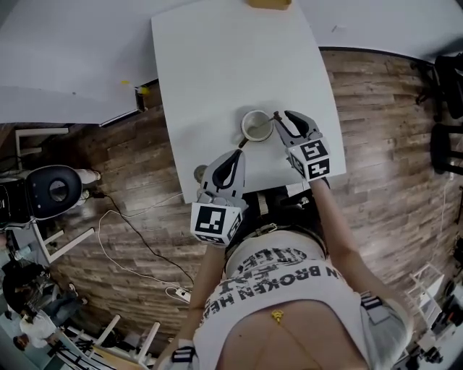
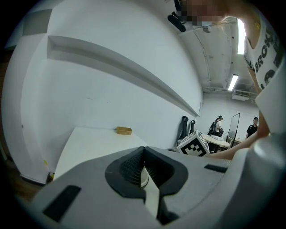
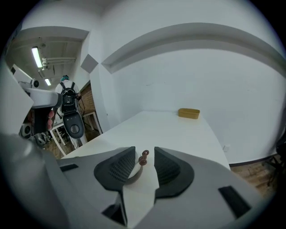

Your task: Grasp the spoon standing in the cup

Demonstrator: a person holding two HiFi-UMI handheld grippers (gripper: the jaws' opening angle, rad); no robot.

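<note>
While spoon (image 3: pixel 143 158) stands in cup (image 1: pixel 244 128) | right gripper (image 3: pixel 144 151) fingers (image 3: pixel 166 167) apart, handle between them

Tabletop (image 1: pixel 217 87): plain white. Cup (image 1: pixel 257 125): off-white. Spoon (image 3: pixel 143 157): brown, beaded top. Left tool (image 1: pixel 241 149), right tool (image 1: pixel 283 117): grey shells, black ribbed pads. Marker cubes (image 1: pixel 215 221): black-and-white square patterns. Small block (image 1: pixel 269 3), far edge: yellow-tan. Floor (image 1: pixel 376 144): brown wood planks. Shirt (image 1: pixel 311 311): white, black lettering.

Right gripper (image 1: pixel 283 116) sits beside the white cup (image 1: pixel 256 126).
</note>
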